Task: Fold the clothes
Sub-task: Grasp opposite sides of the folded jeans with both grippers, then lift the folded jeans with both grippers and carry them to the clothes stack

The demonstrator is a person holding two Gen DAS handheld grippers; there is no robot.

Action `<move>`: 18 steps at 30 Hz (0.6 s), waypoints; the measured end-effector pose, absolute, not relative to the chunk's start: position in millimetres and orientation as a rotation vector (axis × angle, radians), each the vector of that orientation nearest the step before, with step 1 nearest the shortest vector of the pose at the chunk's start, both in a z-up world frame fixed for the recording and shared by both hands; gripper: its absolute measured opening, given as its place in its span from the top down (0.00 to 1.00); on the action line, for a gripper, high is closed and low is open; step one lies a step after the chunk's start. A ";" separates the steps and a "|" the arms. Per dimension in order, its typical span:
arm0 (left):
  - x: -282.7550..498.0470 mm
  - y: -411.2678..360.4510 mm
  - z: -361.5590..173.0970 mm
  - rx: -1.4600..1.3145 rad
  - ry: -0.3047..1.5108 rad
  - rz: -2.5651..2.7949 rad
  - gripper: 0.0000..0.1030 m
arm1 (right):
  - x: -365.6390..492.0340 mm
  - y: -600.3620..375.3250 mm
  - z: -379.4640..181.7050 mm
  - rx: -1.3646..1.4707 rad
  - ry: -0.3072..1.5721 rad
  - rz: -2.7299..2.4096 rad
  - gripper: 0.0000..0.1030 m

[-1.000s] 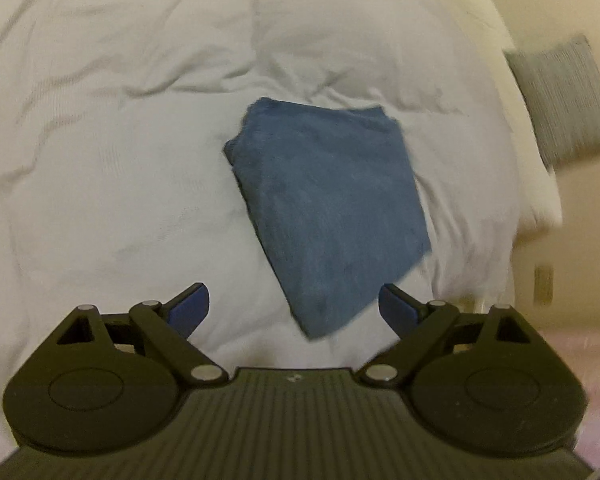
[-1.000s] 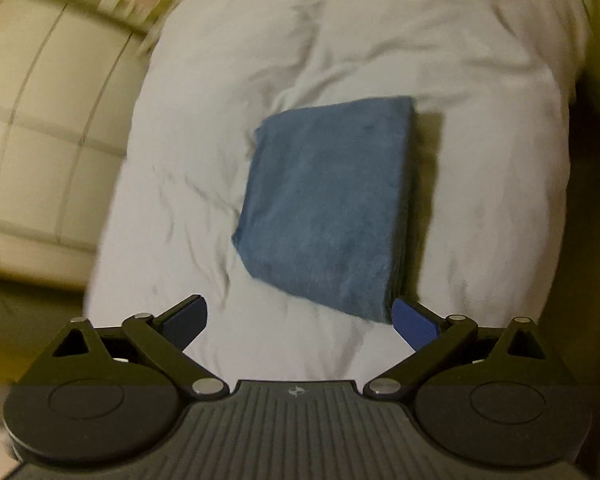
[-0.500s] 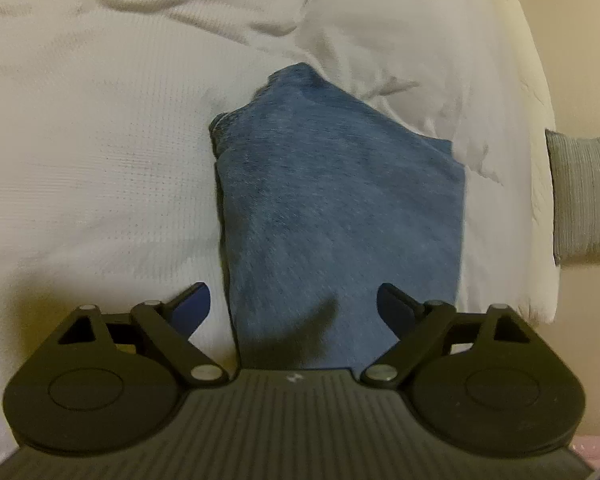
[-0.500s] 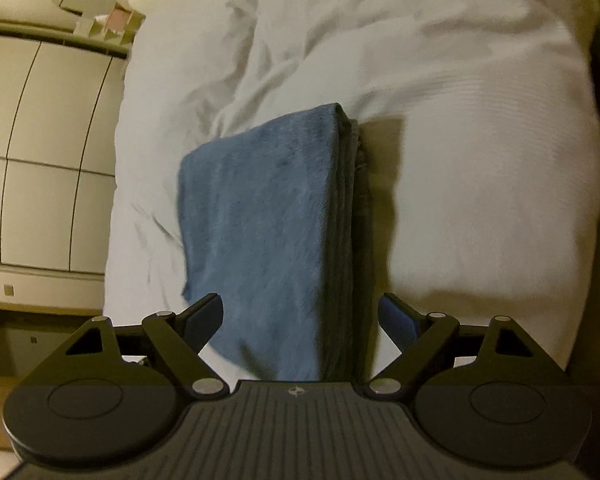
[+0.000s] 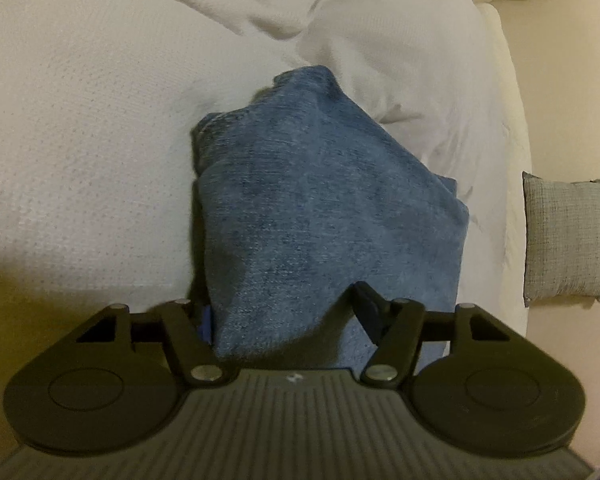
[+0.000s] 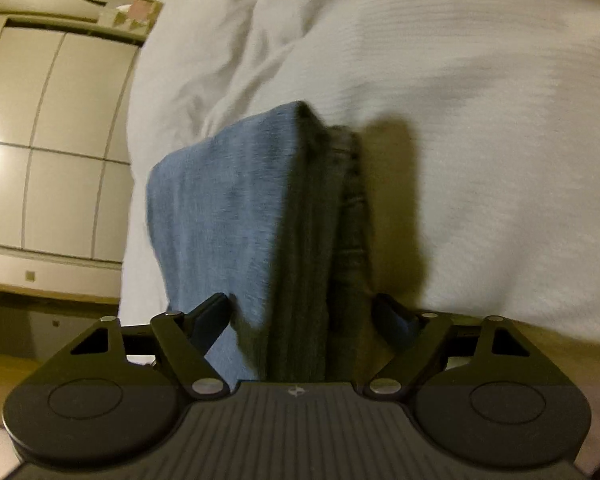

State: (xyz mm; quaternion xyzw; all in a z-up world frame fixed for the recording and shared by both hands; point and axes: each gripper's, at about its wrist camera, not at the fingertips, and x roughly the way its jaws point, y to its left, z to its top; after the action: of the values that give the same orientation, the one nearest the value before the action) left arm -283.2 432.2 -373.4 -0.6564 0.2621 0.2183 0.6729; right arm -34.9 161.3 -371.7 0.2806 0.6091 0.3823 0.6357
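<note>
folded jeans (image 5: 324, 216) between closing left gripper (image 5: 286, 312)

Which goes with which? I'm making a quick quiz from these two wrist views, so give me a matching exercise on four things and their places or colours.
Things:
1. folded garment
2. bedcover
3. cushion
4. cabinet doors

Descriptions:
A. grey, beyond the bed's edge
B. cream panels beside the bed
C. blue, between both grippers' jaws
D. white and wrinkled, under the garment

Pairs: 1-C, 2-D, 3-A, 4-B
</note>
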 end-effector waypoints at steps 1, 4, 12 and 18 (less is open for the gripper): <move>-285.1 432.5 -374.7 -1.485 0.585 0.484 0.40 | -32.6 164.9 -371.3 0.651 1.388 0.892 0.42; -284.1 434.2 -379.4 -1.504 0.583 0.485 0.41 | -29.5 172.2 -376.0 0.644 1.390 0.909 0.44; -283.2 440.4 -355.9 -1.521 0.608 0.507 0.68 | -16.6 185.9 -369.4 0.631 1.436 0.895 0.54; -287.8 453.0 -306.0 -1.517 0.539 0.500 0.76 | -8.6 198.1 -312.9 0.616 1.429 1.003 0.70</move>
State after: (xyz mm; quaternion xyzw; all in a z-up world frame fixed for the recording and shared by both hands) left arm -287.8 453.0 -306.0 -0.6718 0.2385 0.2214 0.6654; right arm -8.6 198.1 -312.9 0.2660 0.6167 0.4329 0.6013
